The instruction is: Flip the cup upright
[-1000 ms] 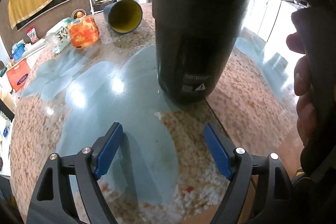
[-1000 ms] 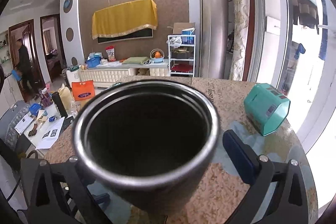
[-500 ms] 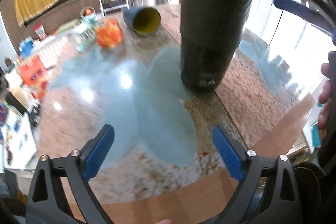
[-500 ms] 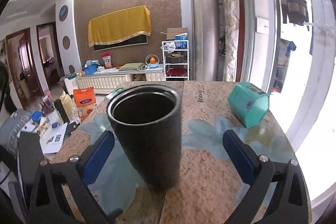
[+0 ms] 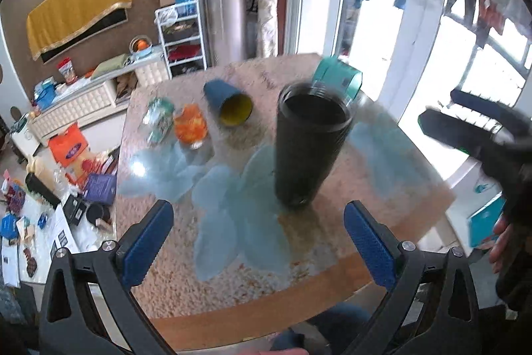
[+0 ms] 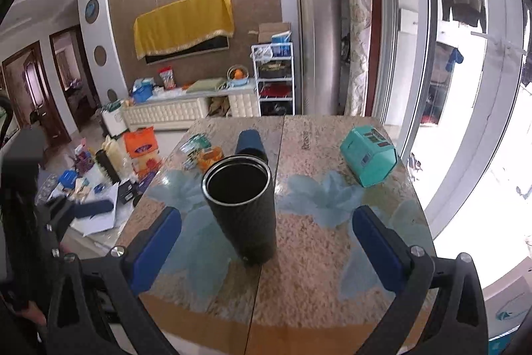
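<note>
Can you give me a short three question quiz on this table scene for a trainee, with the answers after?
1. True or false: the black tumbler stands upright with its mouth up.
2. Which cup lies on its side just behind the tumbler, showing a yellow inside? A) the blue cup B) the teal cup C) the orange patterned glass
3. Fill in: the right gripper has its jaws ____ and holds nothing.

Key
1. True. It rests on the table, free of both grippers; the left gripper is open too.
2. A.
3. Open, with one finger to each side of the tumbler and apart from it.
</note>
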`<act>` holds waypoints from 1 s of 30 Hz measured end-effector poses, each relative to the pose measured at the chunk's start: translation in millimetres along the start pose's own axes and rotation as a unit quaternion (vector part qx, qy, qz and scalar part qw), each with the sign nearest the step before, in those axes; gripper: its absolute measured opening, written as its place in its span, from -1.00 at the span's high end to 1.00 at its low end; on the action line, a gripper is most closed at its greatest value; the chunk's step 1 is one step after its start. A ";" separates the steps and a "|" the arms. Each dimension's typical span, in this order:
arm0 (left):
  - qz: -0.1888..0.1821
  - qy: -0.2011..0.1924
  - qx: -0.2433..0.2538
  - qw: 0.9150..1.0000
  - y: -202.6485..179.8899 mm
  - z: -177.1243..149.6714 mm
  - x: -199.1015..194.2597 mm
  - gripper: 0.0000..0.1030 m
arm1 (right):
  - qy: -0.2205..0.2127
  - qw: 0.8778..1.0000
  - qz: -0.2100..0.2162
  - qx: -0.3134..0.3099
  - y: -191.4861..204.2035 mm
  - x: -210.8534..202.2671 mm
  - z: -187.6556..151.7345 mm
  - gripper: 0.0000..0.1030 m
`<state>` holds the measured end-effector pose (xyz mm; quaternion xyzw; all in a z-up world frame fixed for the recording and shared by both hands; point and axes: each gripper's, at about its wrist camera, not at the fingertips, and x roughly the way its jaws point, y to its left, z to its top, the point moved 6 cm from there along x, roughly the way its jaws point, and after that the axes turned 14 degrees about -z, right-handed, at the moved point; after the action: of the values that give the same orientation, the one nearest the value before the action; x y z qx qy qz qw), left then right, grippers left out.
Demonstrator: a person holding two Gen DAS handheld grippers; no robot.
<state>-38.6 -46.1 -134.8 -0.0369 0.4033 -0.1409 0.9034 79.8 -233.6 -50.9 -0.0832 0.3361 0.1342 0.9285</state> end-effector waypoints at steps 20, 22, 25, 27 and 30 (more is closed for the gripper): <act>0.001 0.001 -0.009 1.000 -10.8 69.9 -23.1 -1.00 | 0.054 0.998 -0.028 0.003 -10.2 -5.5 23.8 -1.00; 0.003 -0.001 -0.009 1.000 -10.6 71.1 -21.5 -1.00 | 0.054 0.998 -0.029 0.003 -12.0 -3.2 21.3 -1.00; 0.007 -0.004 -0.013 1.000 -9.6 73.7 -18.8 -1.00 | 0.055 0.998 -0.034 0.008 -13.3 -1.4 22.1 -1.00; 0.009 -0.002 -0.016 1.000 -8.7 74.9 -17.8 -1.00 | 0.056 0.998 -0.032 0.009 -11.6 -1.0 22.6 -1.00; 0.010 0.000 -0.019 1.000 -5.6 75.1 -16.2 -1.00 | 0.057 0.998 -0.031 0.006 -8.7 0.3 21.4 -1.00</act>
<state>5.3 -50.4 -71.6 -0.0497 0.4061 -0.1243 0.9040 95.5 -236.5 -34.3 -0.0958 0.3868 0.0984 0.9119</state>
